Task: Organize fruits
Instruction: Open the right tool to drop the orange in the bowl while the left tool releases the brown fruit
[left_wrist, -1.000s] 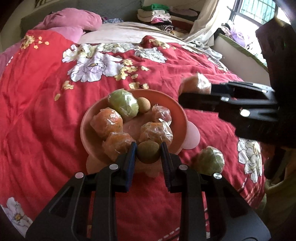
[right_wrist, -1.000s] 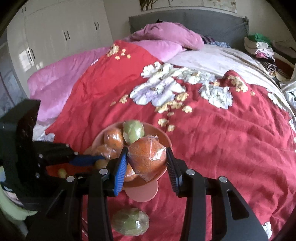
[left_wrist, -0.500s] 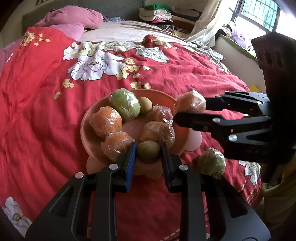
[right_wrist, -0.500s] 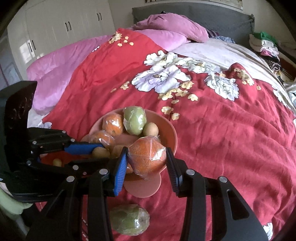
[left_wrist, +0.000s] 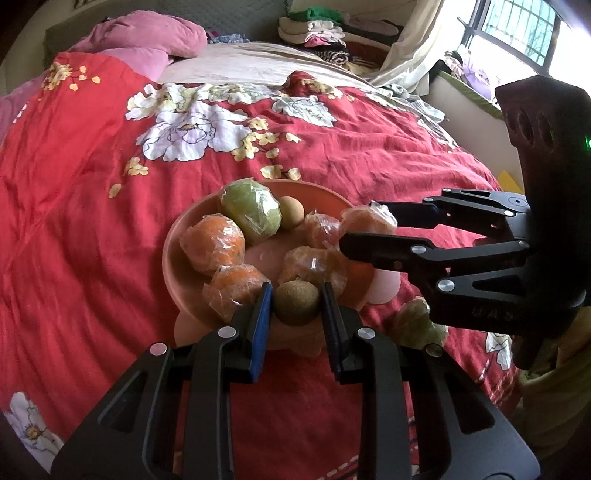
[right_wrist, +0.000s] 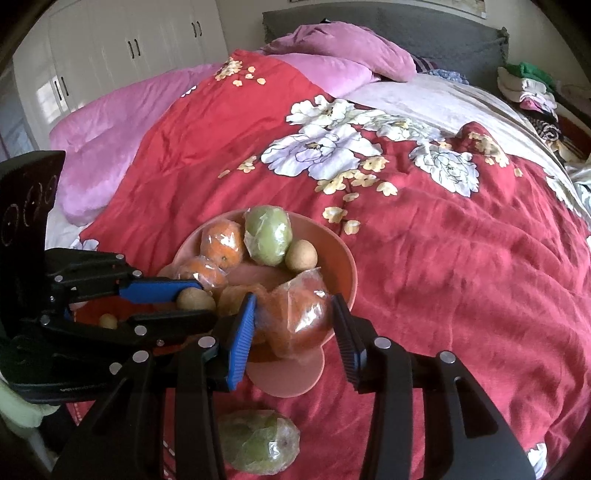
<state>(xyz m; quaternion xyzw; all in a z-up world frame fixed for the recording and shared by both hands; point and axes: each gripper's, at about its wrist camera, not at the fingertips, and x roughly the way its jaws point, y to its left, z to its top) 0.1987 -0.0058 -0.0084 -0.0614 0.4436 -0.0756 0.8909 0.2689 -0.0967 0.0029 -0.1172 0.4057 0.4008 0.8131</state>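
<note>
right hand-held gripper came down over the pink bowl | clamping wrapped orange, roundish, no clear axis | left hand-held gripper pinching small brown fruit at bowl's near rim

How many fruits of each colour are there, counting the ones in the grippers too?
Orange fruits: 5
Green fruits: 2
Small brown fruits: 3
Total: 10

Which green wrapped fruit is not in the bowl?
The green wrapped fruit lying on the red bedspread, beside the bowl's foot; the other green one sits inside.
</note>
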